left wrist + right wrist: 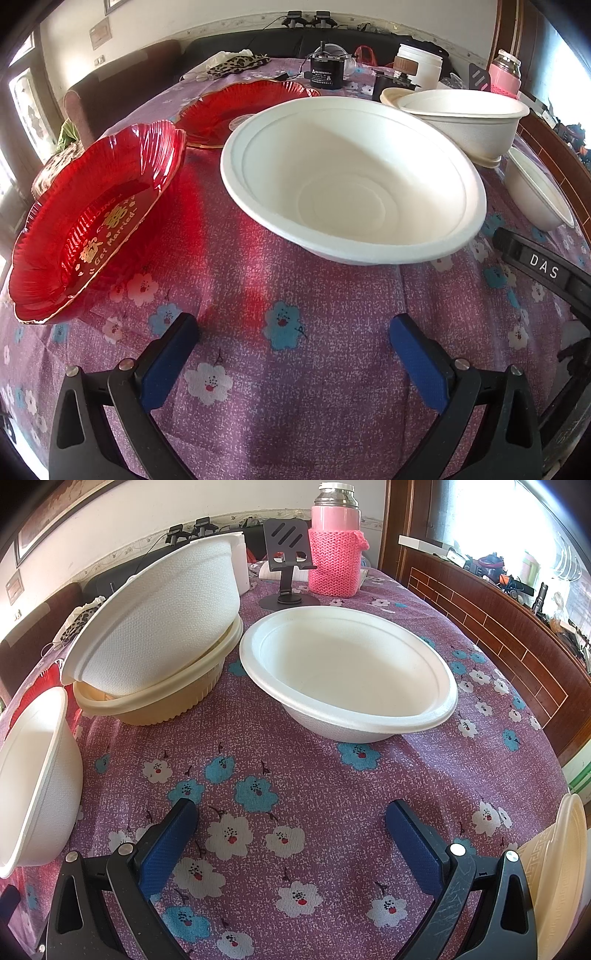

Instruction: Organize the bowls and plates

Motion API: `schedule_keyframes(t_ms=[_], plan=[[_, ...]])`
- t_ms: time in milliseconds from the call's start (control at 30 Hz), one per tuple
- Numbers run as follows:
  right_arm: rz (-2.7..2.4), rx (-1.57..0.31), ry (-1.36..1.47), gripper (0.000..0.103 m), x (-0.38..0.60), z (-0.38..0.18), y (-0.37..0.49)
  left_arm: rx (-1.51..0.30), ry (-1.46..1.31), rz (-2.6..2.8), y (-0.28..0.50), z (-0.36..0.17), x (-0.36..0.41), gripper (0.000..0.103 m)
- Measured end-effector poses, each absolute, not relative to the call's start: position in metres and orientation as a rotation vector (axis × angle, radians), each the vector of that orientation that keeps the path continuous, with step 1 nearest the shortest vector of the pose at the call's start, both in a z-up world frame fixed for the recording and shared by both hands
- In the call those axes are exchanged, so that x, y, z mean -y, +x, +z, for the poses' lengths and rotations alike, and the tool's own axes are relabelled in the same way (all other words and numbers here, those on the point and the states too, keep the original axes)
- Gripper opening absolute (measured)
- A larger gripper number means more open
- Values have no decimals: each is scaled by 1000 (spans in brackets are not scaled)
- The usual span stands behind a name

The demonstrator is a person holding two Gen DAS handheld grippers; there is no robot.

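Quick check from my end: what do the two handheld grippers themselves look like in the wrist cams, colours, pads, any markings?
Both match: the left gripper and right gripper have black plastic frames with triangular cut-outs, silver pivot pins and ribbed dark blue fingertips. White "DAS" lettering marks the right gripper's side where it shows in the left view. No cables visible.

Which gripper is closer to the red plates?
Left. The left gripper has the red plates just ahead on its left; the right gripper faces white bowls.
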State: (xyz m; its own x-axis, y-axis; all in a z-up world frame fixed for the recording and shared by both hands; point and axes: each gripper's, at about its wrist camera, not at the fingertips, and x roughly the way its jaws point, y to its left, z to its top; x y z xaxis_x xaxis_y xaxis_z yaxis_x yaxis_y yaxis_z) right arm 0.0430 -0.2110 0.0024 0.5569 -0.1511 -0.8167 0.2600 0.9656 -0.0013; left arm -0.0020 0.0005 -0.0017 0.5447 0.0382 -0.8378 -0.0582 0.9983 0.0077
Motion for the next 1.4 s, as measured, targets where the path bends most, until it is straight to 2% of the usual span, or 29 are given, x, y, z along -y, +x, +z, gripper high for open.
schedule_keyframes(t_ms=[1400], plan=[[-244,-950,126,102,211,3,43,-998,-25,57,-2,-1,0,103]])
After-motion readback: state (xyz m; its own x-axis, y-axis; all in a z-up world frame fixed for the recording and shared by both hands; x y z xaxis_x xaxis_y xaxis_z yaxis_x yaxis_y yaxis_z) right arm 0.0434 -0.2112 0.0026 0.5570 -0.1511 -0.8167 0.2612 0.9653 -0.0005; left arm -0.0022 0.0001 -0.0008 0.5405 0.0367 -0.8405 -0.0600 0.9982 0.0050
